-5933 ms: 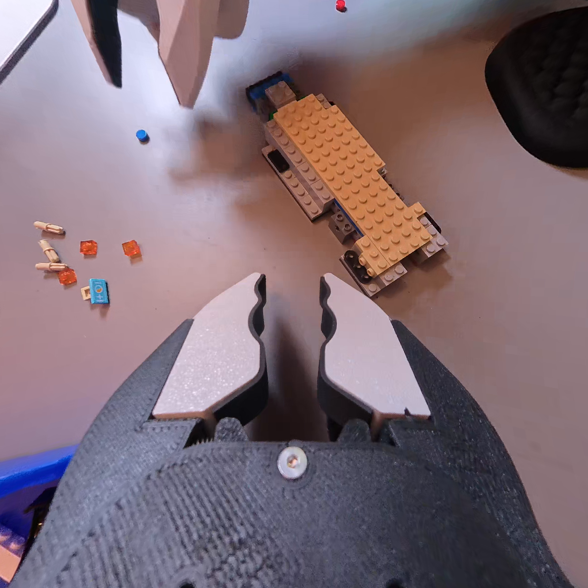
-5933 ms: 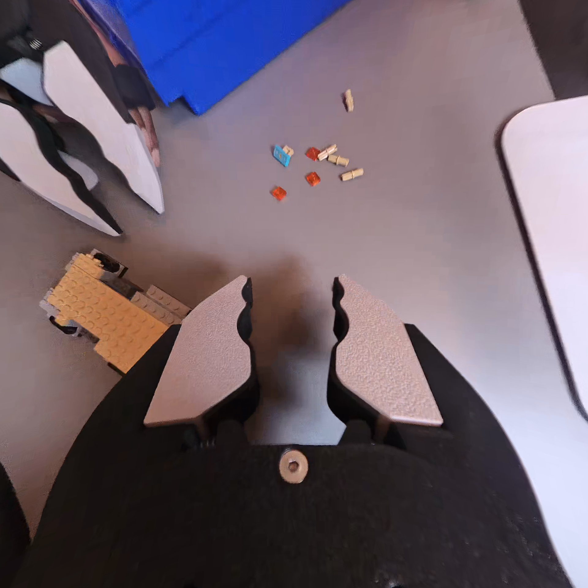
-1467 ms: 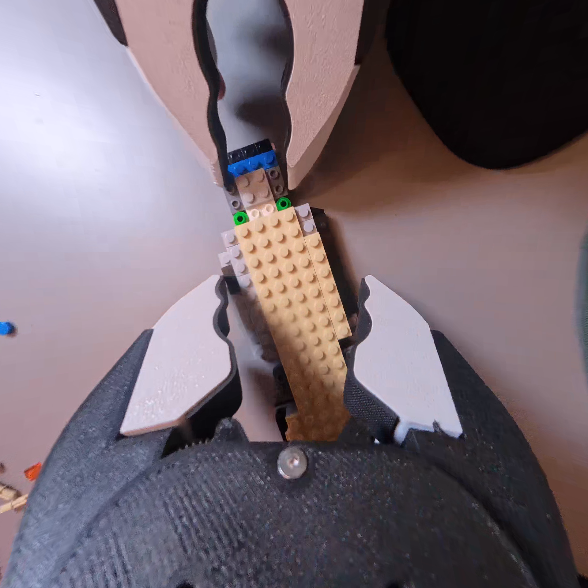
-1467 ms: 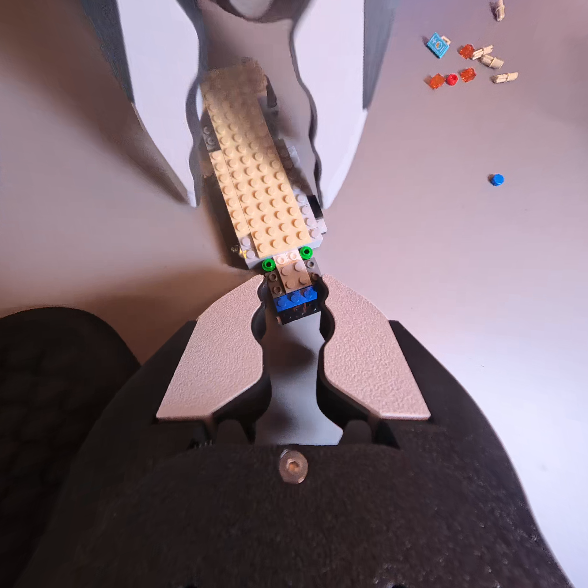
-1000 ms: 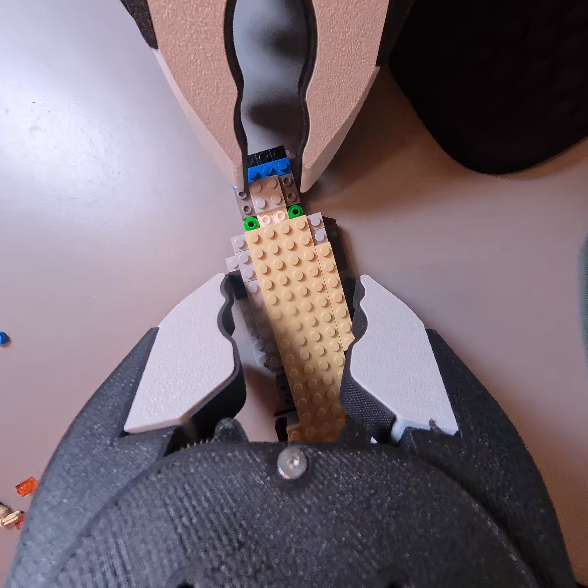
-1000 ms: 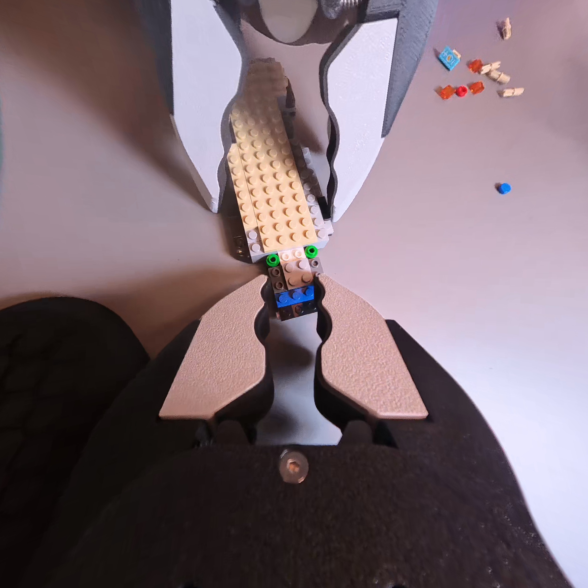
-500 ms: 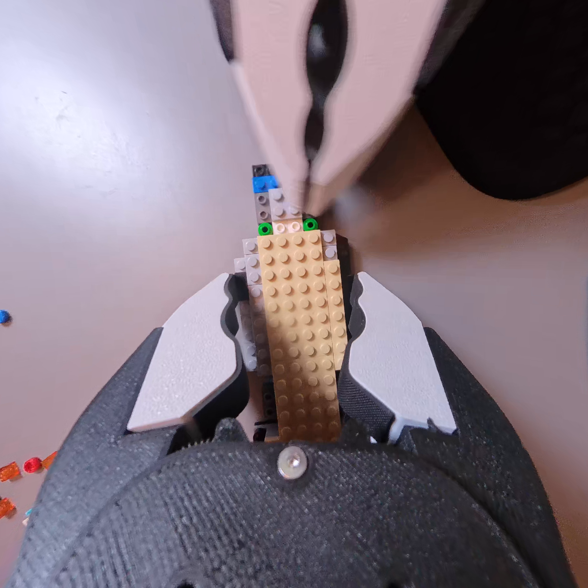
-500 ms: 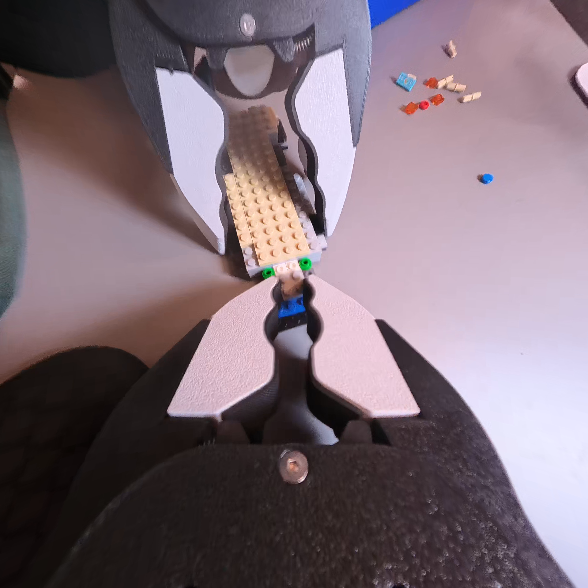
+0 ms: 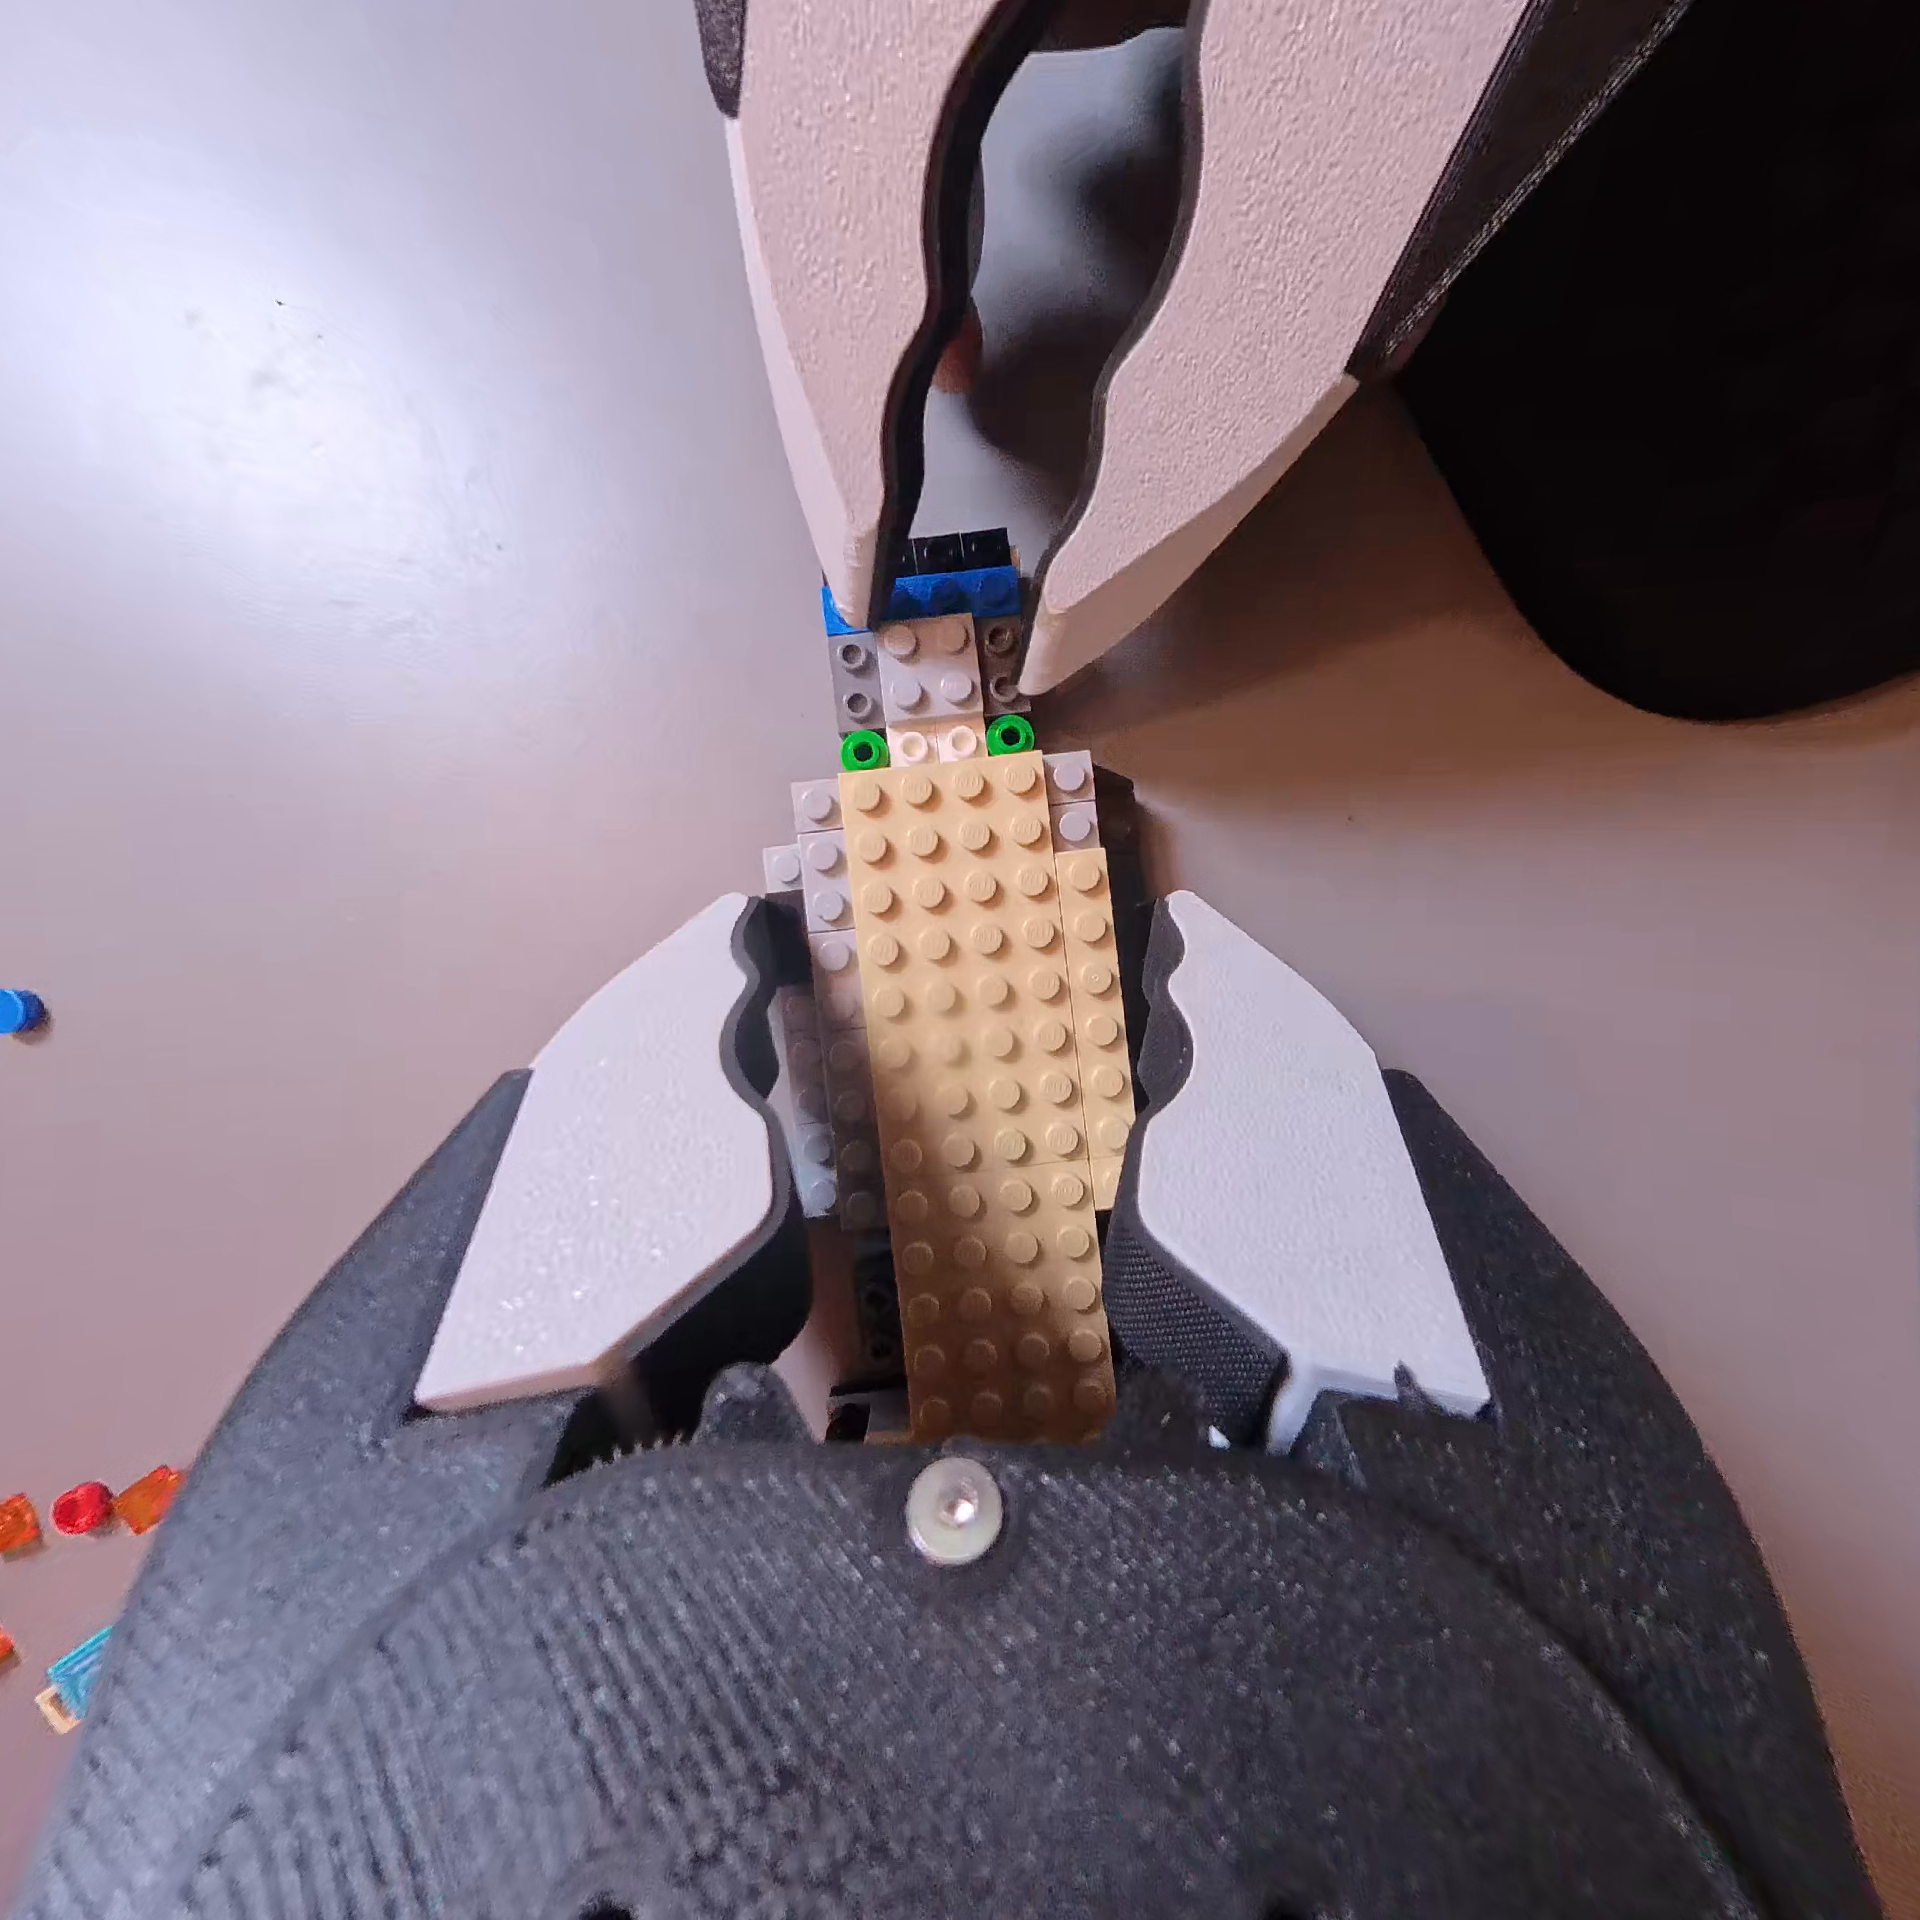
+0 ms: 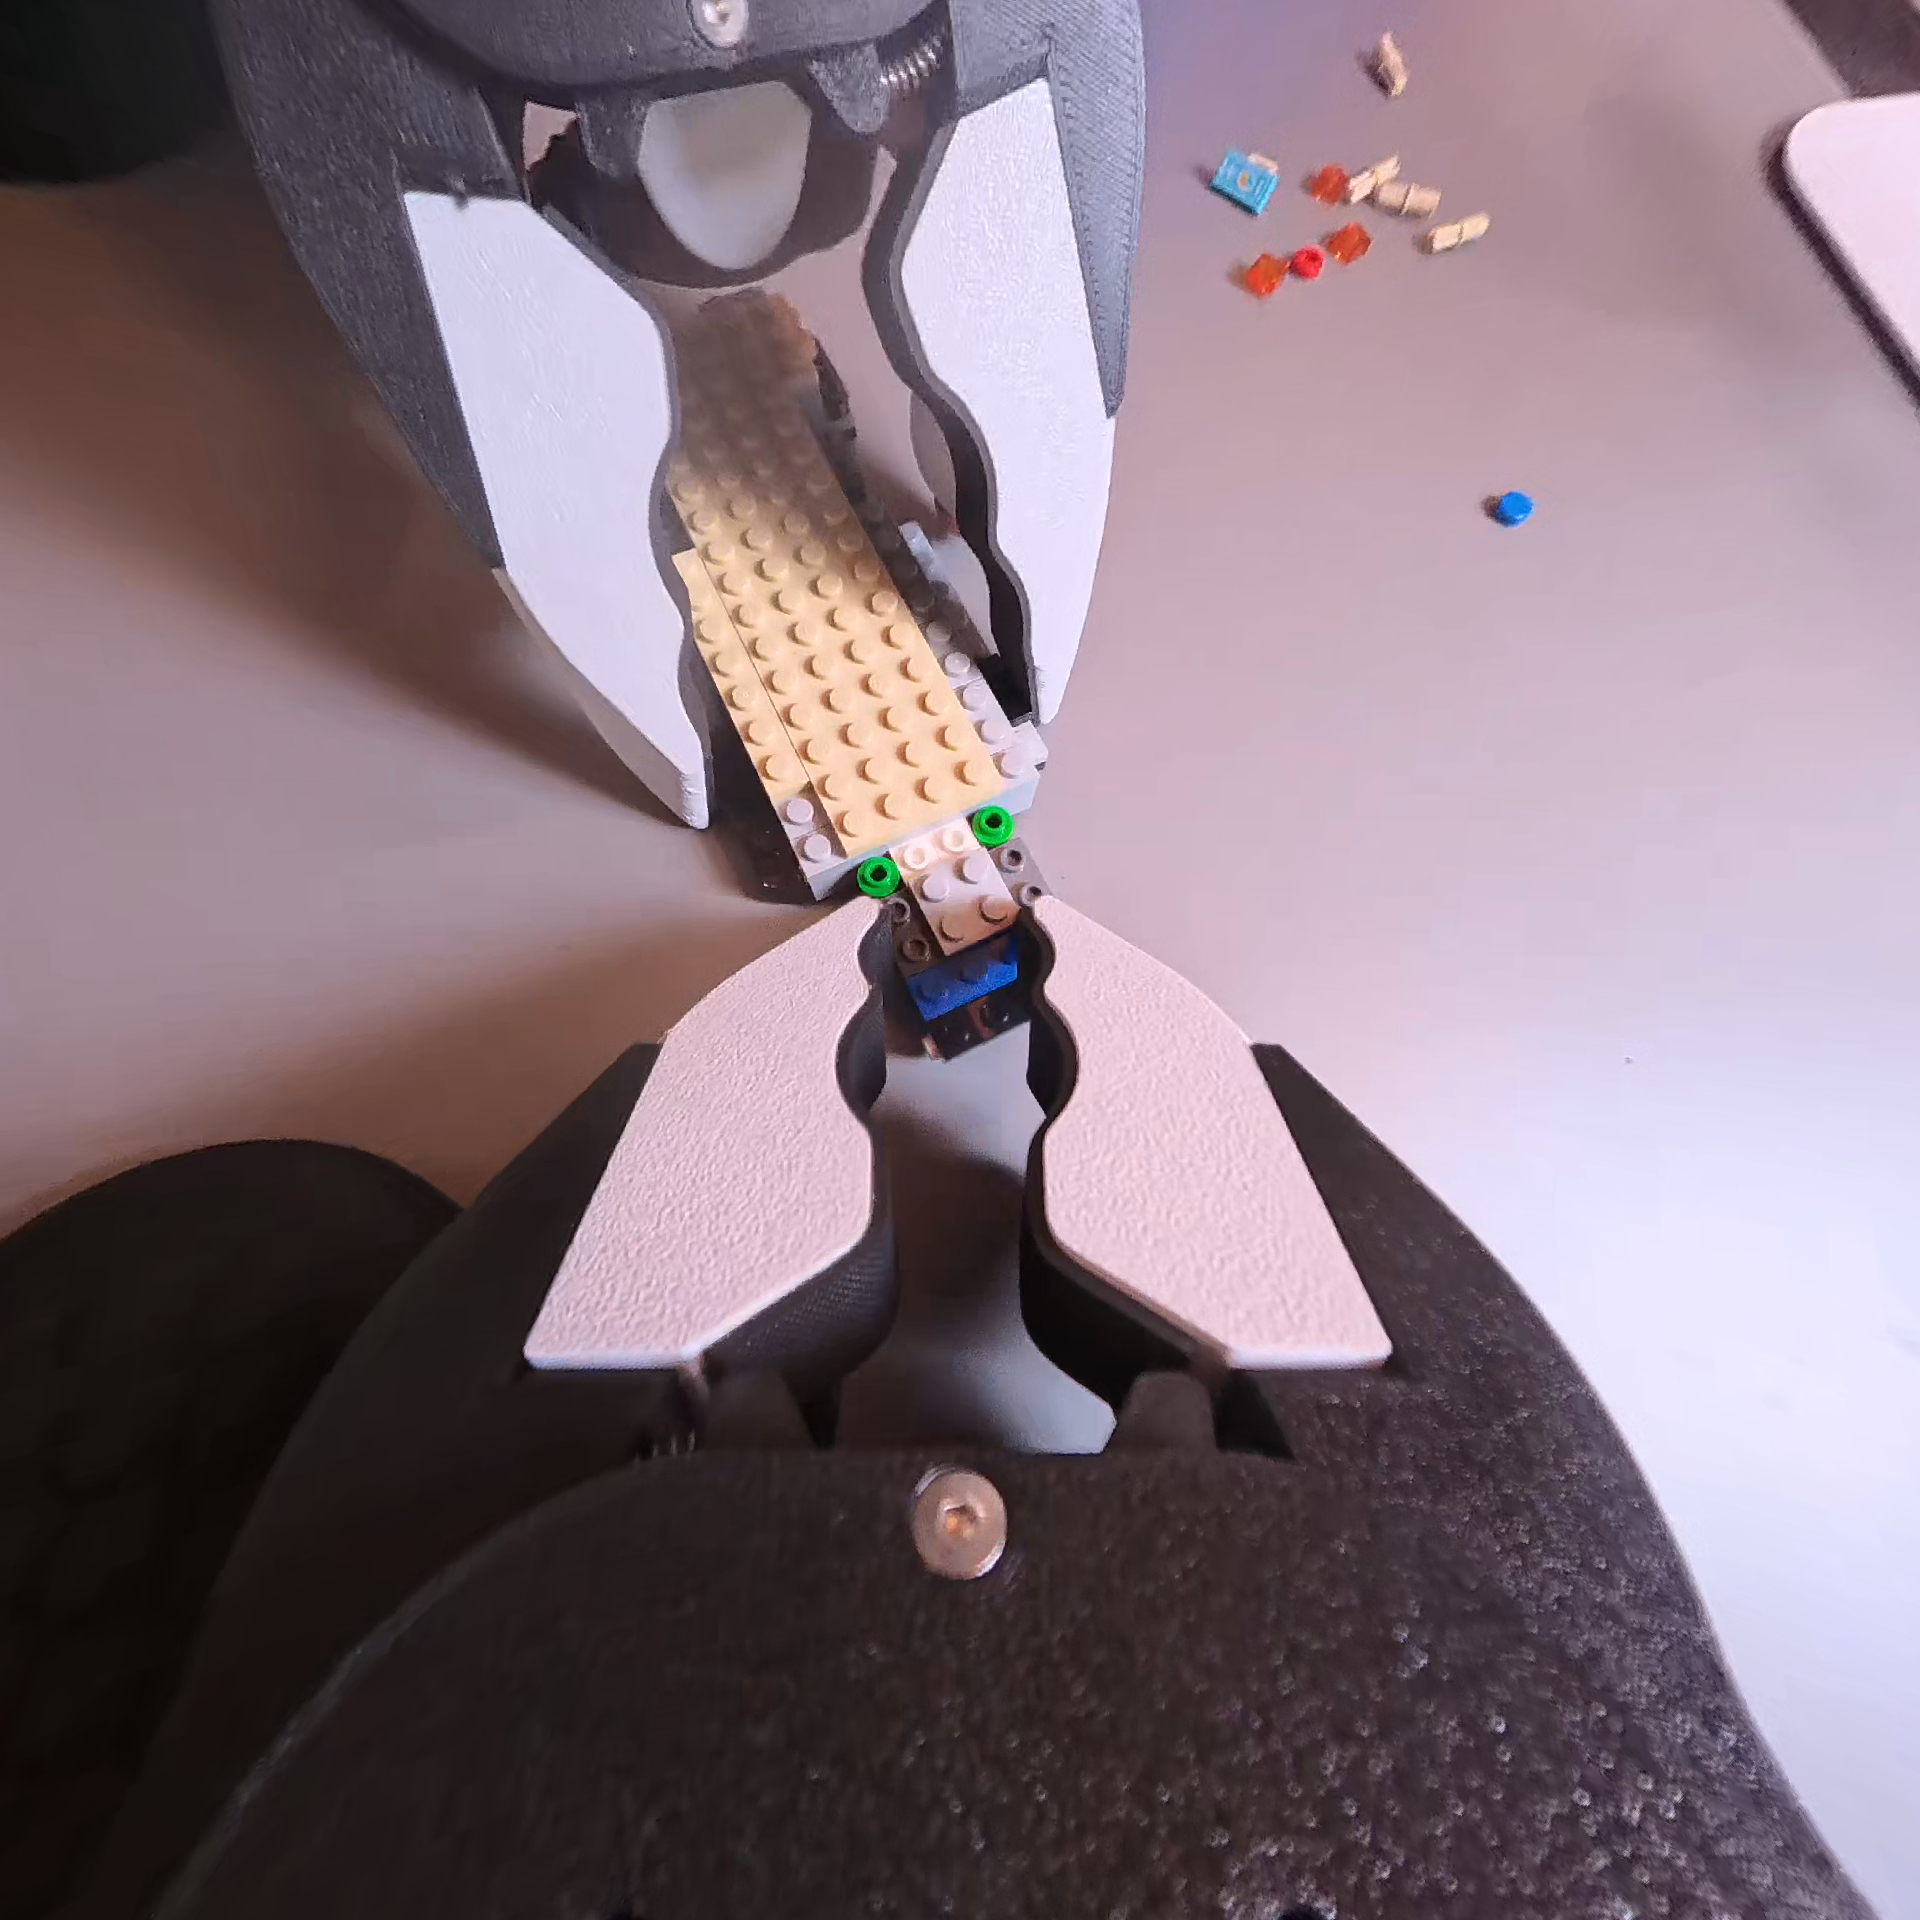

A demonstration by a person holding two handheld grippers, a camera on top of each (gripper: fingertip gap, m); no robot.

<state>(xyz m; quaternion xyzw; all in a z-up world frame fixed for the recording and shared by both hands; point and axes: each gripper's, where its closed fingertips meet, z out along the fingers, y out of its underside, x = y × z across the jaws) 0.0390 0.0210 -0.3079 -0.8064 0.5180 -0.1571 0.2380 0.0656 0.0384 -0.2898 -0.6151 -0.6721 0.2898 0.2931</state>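
Straddling the near half of a long brick model [image 9: 977, 1039], the left gripper [image 9: 951, 935] is seen with its pale fingers [image 9: 623, 1174] set wide on either side of the tan studded plate that tops the model; the right pad appears to lie against the model's dark side edge, while a thin gap may be left at the grey bricks on the left, so a firm hold cannot be told. The model is laid flat on the grey table [image 9: 364, 468], running straight away from this gripper. Farther along, two green round studs [image 9: 862, 750] are set at the end of the tan plate, and beyond them the model is narrowed to a small tip of grey, blue and black bricks [image 10: 961, 971]. That tip is pinched from both sides by the right gripper [image 10: 951, 914], which is pointed back toward the left one, its wavy black pads pressed against the sides of the grey and blue bricks. A blue round stud [image 9: 19, 1010] is seen alone at the left, with a cluster of orange, red, tan and light-blue loose pieces [image 10: 1340, 213] lying nearer, well apart from the model. A black rounded object [image 9: 1714, 416] is seen at the far right.
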